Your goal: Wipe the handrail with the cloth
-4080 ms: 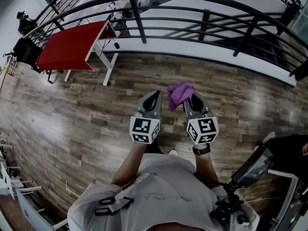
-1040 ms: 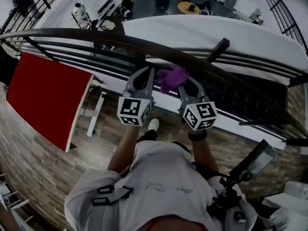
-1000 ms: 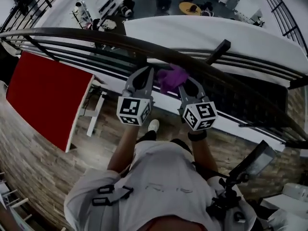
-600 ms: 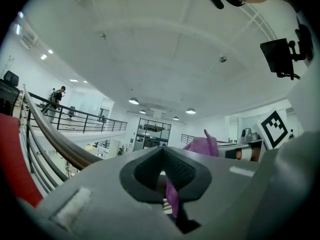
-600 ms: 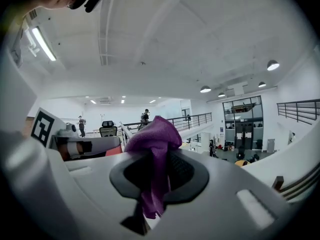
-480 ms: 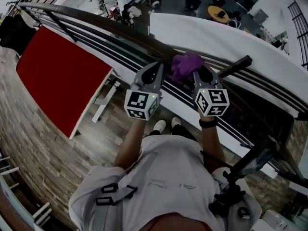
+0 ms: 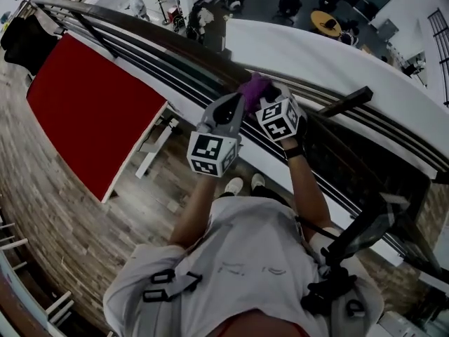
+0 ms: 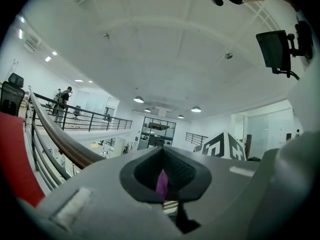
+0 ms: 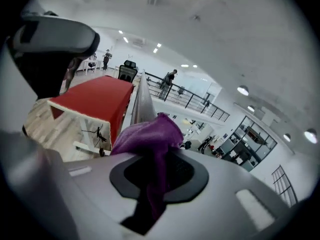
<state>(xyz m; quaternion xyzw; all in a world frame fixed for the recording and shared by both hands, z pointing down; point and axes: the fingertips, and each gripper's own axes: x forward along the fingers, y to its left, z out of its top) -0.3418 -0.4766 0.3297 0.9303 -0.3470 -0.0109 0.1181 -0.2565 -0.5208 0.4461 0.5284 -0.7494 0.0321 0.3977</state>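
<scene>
Since a moment ago, the right gripper (image 7: 266, 98) has tipped forward and pushed the soft purple cloth (image 7: 251, 88) onto the top of the long dark curved handrail (image 7: 126, 24), ready to rub it. Its tongs pinch the cloth tight so it will not slip. The left gripper (image 7: 234, 105) waits just beside. Its tongs are almost closed and seem to hold nothing; only a thin purple strip shows through the slit.

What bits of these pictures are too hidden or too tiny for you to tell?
- Head view: whether the cloth really presses on the handrail. The right gripper and the cloth itself cover that spot.
- Left gripper view: the purple sliver at the left gripper. It may be pinched between the jaws or only show behind them.
- Right gripper view: the person on the far balcony is too small to make out.
</scene>
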